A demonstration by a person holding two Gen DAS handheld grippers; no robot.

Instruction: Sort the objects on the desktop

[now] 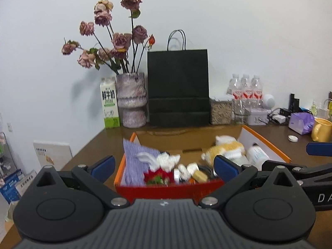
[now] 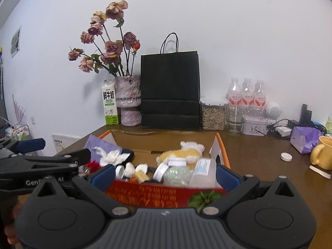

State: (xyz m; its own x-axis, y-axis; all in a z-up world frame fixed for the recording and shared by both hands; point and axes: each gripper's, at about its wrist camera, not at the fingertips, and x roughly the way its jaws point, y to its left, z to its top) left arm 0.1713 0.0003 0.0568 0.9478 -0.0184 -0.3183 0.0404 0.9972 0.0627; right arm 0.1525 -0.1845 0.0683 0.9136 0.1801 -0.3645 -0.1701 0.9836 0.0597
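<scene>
An open cardboard box with a red front wall and orange rims stands on the brown desk; it also shows in the right wrist view. It holds a yellow-and-white plush toy, a purple cloth, crumpled white tissue, white caps and plastic bottles. My left gripper is open and empty just before the box's front wall. My right gripper is open and empty over the same wall, to the left gripper's right.
Along the back wall stand a milk carton, a vase of dried roses, a black paper bag, a jar and water bottles. A yellow mug, purple tissue pack and white cap lie right.
</scene>
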